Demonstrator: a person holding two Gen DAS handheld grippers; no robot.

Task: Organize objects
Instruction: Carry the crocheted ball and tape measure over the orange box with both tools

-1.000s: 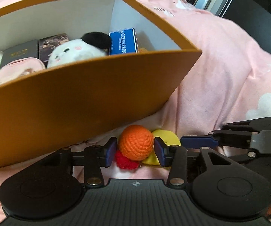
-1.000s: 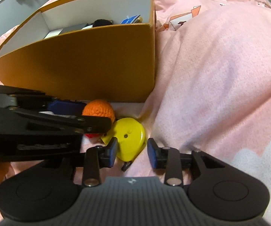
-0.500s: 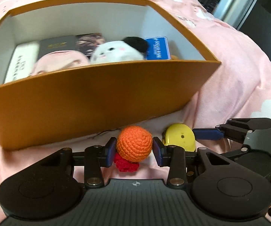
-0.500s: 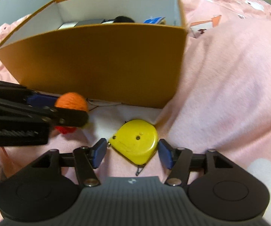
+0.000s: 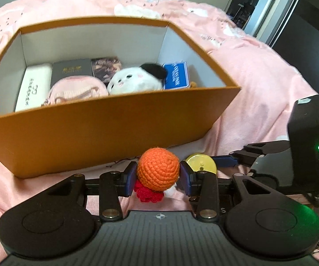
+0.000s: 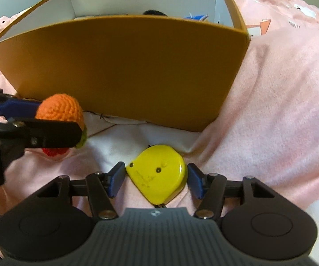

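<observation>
Black hand-held gripper (image 5: 158, 175) bodies, blue finger pads (image 6: 116, 178), silver screws, ribbed grey housing

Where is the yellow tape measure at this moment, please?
In the right wrist view, the yellow tape measure lies on the pink blanket between the right gripper fingers, just before the orange box.

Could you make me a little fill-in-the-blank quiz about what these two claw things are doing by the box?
1. The left gripper is shut on a crocheted ball coloured ____.
2. The right gripper brackets a yellow ____.
3. Both items are still ____ the box.
4. The bedding is ____.

Missing words: orange; tape measure; outside; pink
</observation>
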